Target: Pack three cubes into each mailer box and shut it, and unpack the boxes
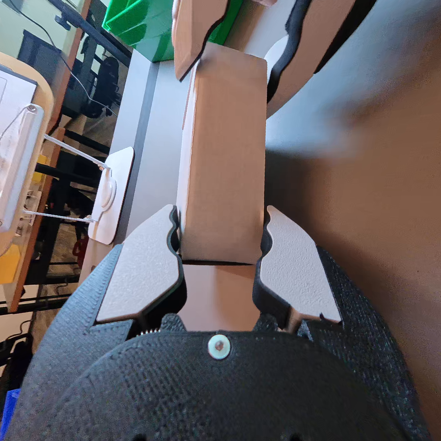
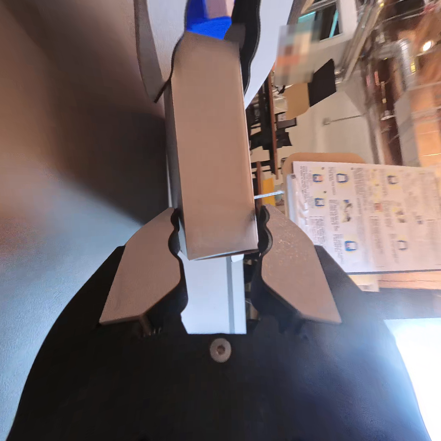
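Observation:
A brown cardboard mailer box (image 1: pixel 224 148) runs away from me between the two grippers. My left gripper (image 1: pixel 220 229) is shut on its near end, one pad on each side. My right gripper's fingers (image 1: pixel 191 40) clamp the far end in that view. In the right wrist view the same box (image 2: pixel 210 143) sits between my right gripper (image 2: pixel 218 230), which is shut on its near end, and the left gripper's dark pad (image 2: pixel 245 35) shows at the far end. A large blurred brown cardboard surface (image 1: pixel 358 191) lies close beside the box; I cannot tell whether it is the lid. No cubes are clearly visible.
The grey table (image 1: pixel 152 143) ends in a dark edge to the left. A green object (image 1: pixel 143 28) stands at the far end, a blue one (image 2: pixel 210 26) in the right wrist view. A laminated sheet on a stand (image 2: pixel 370 214) with a white base (image 1: pixel 112 195) sits at the table edge.

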Demonstrator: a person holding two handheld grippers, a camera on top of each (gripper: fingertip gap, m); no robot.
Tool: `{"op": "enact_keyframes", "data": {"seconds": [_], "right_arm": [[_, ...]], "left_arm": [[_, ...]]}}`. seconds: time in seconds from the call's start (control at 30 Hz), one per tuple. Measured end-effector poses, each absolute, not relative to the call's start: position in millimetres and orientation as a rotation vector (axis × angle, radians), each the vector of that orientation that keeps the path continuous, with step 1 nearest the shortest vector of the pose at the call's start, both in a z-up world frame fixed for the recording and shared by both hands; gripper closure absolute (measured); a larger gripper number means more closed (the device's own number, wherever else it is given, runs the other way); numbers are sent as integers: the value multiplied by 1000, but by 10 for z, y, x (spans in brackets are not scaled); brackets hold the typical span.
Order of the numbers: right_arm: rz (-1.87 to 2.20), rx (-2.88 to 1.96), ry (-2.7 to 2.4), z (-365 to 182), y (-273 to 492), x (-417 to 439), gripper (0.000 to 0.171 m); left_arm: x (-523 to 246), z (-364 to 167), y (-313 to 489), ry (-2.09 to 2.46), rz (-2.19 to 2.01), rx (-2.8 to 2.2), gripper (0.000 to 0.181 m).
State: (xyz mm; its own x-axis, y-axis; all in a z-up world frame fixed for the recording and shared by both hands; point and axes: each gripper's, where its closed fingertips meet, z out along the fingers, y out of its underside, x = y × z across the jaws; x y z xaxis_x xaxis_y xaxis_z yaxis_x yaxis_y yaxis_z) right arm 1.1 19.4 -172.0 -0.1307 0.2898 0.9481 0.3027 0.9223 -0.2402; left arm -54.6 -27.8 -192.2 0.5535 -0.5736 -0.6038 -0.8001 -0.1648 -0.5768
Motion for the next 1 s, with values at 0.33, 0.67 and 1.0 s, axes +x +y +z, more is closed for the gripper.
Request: {"op": "enact_keyframes", "data": {"seconds": [0.33,0.67,1.0], "right_arm": [[-88,-394,-1883,-1685,-112,-11,140],[-97,-401,-1978,-1600,-186,-45,171],[50,-574,-1938,-1451,-138,-95,171]], "left_arm": [[-479,-1824,-298,1129,116,-1912,115],[-496,-1698,-410,1069,77,-1771,117],[-662,-1641,-401,976,189,-1667,117]]}}
